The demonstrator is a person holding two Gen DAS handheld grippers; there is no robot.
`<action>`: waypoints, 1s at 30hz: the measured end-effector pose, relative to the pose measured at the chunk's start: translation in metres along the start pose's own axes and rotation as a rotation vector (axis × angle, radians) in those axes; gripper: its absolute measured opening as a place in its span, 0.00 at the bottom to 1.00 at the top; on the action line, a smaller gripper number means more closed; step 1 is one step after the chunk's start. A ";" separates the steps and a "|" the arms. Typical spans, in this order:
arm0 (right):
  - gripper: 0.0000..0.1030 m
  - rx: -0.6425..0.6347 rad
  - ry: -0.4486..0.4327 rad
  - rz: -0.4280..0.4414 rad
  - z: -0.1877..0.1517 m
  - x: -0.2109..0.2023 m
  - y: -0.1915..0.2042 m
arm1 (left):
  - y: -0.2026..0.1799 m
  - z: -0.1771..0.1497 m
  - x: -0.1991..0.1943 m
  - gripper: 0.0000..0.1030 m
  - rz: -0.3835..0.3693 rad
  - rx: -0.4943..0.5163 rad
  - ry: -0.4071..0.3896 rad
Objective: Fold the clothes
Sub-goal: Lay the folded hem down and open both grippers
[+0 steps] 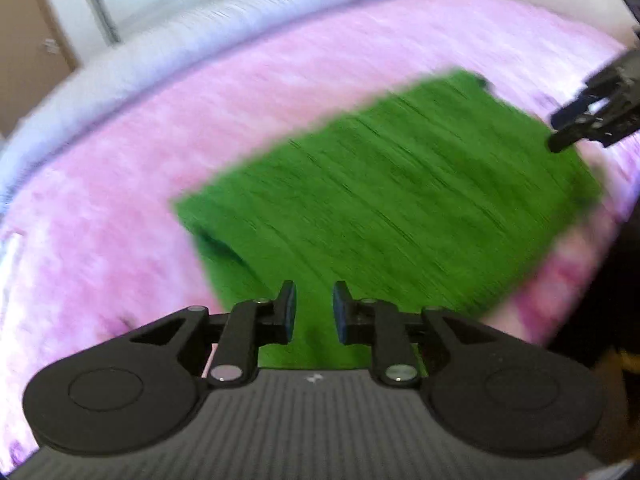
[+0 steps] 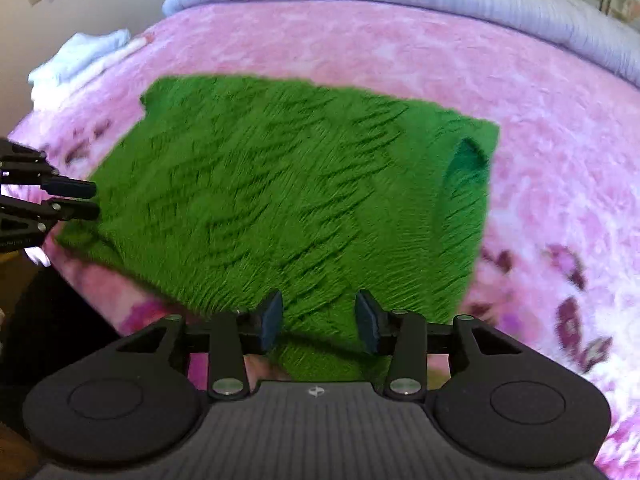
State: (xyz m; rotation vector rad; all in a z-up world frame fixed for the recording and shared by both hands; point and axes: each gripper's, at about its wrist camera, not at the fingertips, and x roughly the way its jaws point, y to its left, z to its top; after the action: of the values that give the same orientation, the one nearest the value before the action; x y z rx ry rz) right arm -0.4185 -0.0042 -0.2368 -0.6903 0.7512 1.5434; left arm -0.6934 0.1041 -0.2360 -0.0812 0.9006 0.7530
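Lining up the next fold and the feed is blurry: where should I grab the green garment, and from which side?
Take the green garment along its near edge, coming in low from the person's side. It lies flat on the pink blanket, so only edges offer a pinch. The open right gripper already straddles that edge; the open left gripper sits likewise.

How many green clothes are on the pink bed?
1. A single green garment lies spread flat in the middle of the pink blanket, in front of both open grippers. Whitish cloth sits at the bed's far left edge; nothing else green shows.
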 end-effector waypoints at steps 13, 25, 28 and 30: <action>0.42 -0.005 -0.066 -0.114 0.079 0.116 -0.076 | 0.085 0.017 0.118 0.16 -0.055 -0.148 -0.018; 0.41 0.128 -0.106 -0.103 0.041 0.039 -0.059 | 0.029 0.004 0.035 0.20 0.005 -0.185 0.012; 0.42 0.089 -0.105 -0.068 0.014 0.015 -0.022 | -0.008 -0.006 0.012 0.22 -0.016 -0.197 0.031; 0.43 0.071 -0.085 -0.058 -0.007 0.009 -0.001 | -0.027 -0.020 0.021 0.24 -0.014 -0.196 0.085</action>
State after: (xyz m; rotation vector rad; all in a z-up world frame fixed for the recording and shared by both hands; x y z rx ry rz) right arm -0.4184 -0.0041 -0.2476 -0.5854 0.7124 1.4774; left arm -0.6816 0.0885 -0.2706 -0.2945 0.9042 0.8285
